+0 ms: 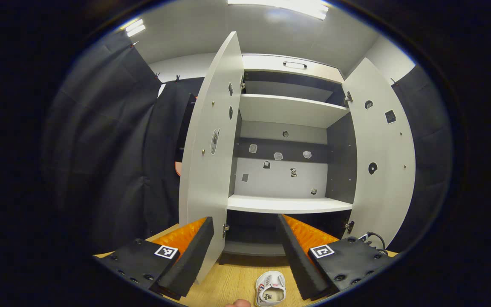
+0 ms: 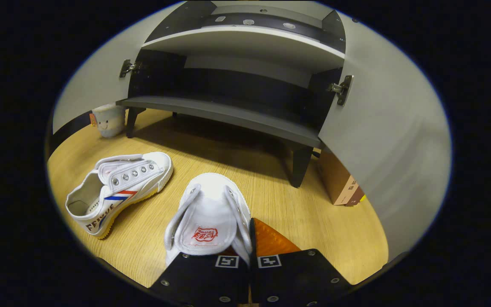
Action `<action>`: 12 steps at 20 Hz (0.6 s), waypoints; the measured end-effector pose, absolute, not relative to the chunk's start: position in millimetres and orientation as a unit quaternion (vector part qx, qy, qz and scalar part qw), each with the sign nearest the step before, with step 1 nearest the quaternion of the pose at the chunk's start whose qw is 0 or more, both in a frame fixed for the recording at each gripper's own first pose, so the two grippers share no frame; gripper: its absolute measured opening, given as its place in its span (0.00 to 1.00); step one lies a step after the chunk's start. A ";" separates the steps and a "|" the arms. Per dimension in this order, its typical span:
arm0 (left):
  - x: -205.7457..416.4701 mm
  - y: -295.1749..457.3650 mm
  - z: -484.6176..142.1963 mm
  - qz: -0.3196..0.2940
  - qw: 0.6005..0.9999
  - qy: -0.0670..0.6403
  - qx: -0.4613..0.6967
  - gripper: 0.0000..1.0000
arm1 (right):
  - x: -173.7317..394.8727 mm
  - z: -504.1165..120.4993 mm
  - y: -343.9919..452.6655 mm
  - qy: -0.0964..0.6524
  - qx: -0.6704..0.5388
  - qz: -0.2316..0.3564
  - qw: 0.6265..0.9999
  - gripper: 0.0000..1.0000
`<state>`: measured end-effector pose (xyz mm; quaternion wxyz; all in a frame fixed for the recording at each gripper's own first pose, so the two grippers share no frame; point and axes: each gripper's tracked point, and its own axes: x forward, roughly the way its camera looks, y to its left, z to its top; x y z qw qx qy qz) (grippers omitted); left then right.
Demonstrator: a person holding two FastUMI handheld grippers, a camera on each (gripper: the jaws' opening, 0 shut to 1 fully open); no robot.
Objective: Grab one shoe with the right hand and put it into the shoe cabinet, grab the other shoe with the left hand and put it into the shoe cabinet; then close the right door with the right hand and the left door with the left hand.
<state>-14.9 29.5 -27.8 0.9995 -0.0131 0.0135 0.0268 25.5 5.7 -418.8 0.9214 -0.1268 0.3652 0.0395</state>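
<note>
The first step of the task was in hand: the right gripper (image 2: 249,251) had its two fingers drawn close together on the side wall of a white shoe (image 2: 211,209), one finger inside the opening beside the tongue and the other outside, so I judged that it was pinching the shoe's edge. This shoe stood on the wooden floor (image 2: 313,213) with its toe pointing to the shoe cabinet (image 2: 228,115), a little in front of the dark bottom shelf. The other shoe (image 2: 117,192) lay to the left of it, well apart, tilted on its side with the striped side up. Both doors were wide open; the right door (image 2: 390,140) stood near the gripper. In the left gripper view the left gripper (image 1: 245,251) hung with its fingers spread wide and held nothing, and it faced the open cabinet with its white shelves; one shoe (image 1: 270,290) showed on the floor below it. I think the next move needed a lift of the pinched shoe and a forward carry onto a shelf, with care that the shoe did not turn in the thin grip or hit the right door.
</note>
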 end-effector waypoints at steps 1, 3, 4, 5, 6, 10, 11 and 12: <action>-14.7 28.7 -29.7 0.025 0.999 0.015 -0.013 0.96 | 25.5 -401.2 6.6 0.351 -0.118 0.031 0.929 0.02; -13.2 27.9 -32.0 0.023 1.000 0.017 -0.013 0.96 | 25.0 -357.1 7.5 0.315 -0.112 0.015 0.942 0.01; -12.7 27.3 -33.7 0.022 0.999 0.019 -0.014 0.96 | 24.1 -332.8 8.6 0.300 -0.110 0.012 0.948 0.02; -10.8 27.0 -35.2 0.020 0.999 0.020 -0.015 0.96 | 21.6 -308.5 11.1 0.287 -0.103 0.007 0.952 0.01; -9.7 25.7 -36.9 0.017 0.999 0.022 -0.017 0.96 | 21.6 -285.8 14.0 0.276 -0.087 0.004 0.957 0.01; -6.0 19.3 -41.8 0.003 0.999 0.027 -0.020 0.96 | 28.2 -193.8 24.3 0.237 -0.034 0.000 0.971 0.01; -6.2 17.1 -43.0 -0.001 0.999 0.029 -0.020 0.94 | 33.7 -171.9 25.7 0.225 -0.037 -0.002 0.974 0.01; -6.6 15.3 -44.5 -0.004 0.999 0.030 -0.020 0.96 | 42.3 -150.3 27.5 0.215 -0.039 -0.005 0.976 0.01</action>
